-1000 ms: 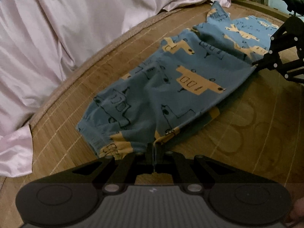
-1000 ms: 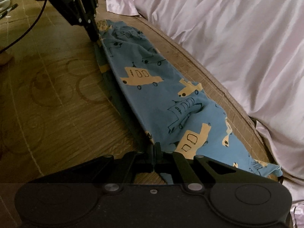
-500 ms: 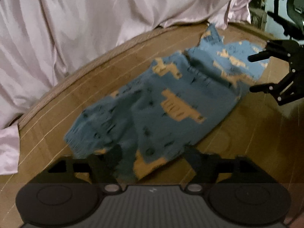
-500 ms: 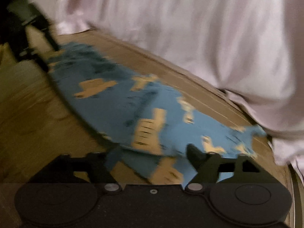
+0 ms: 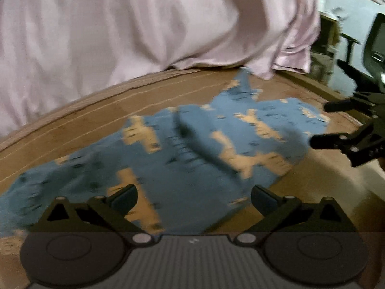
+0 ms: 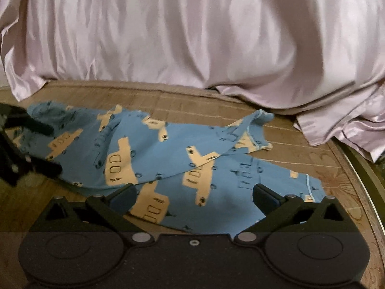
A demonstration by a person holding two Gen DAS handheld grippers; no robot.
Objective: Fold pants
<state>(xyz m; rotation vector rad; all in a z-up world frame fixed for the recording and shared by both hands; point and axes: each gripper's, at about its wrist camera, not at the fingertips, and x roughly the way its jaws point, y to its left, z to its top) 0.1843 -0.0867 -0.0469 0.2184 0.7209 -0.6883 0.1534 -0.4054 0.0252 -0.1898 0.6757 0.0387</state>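
I am looking at the blue cotton pants printed with yellow cars, which are lying on the brown woven bamboo mat just in front of the draped pale pink satin sheet. My left gripper is hovering over one end of the pants with its jaws wide apart and empty; my right gripper is hovering over the other end, jaws likewise apart, holding nothing. The pants are running lengthwise alongside the sheet's hem, one leg lying askew over the other. To fold cleanly, I am judging that I should pinch matching corners, keep the fabric taut and square the edges before creasing. The left view is blurred, so finer details there are unclear.
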